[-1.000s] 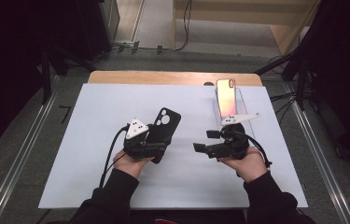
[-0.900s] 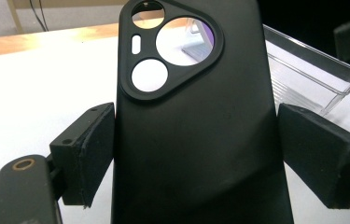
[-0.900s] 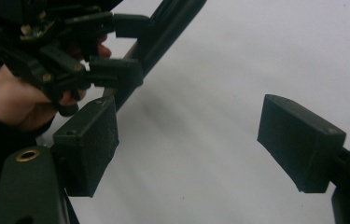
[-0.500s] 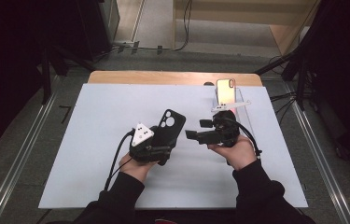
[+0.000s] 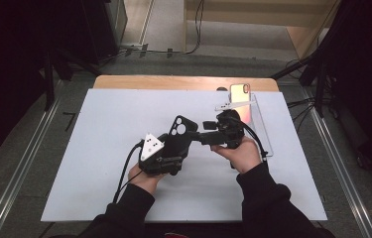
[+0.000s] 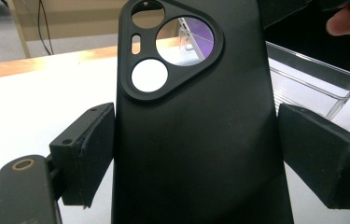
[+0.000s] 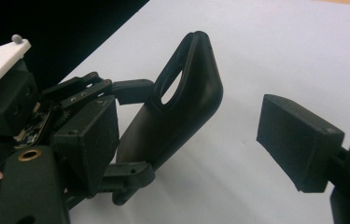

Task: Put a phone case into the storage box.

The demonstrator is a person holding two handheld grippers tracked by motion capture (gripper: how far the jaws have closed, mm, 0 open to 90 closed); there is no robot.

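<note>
High view showed the left gripper [image 5: 173, 148] near the middle of the white table [image 5: 99, 148], clamped on a black phone case [image 5: 179, 135] that rose from its jaws and leaned away from the person, its camera cutout at the far end. Left gripper view had the case [image 6: 196, 140] upright between the two black pads [image 6: 86, 151], which pressed on its long edges; the triangular camera opening sat at the top, with three round holes through which the table and a purple reflection showed. The right gripper [image 5: 208, 136] lay just beside the case, level and pointing at it from the right side, its hand [image 5: 243, 153] gripping the body behind. Right gripper view showed its jaws standing apart with nothing between them, the case [image 7: 177, 116] seen edge-on ahead and nearer the left-hand jaw, not touched by either pad. A phone [image 5: 239, 96] with an orange-pink sheen lay at the far right of the table in a clear plastic tray [image 5: 260, 124], well apart from the case; the tray's wall [image 6: 312, 74] also appeared behind the case in the left gripper view.
</note>
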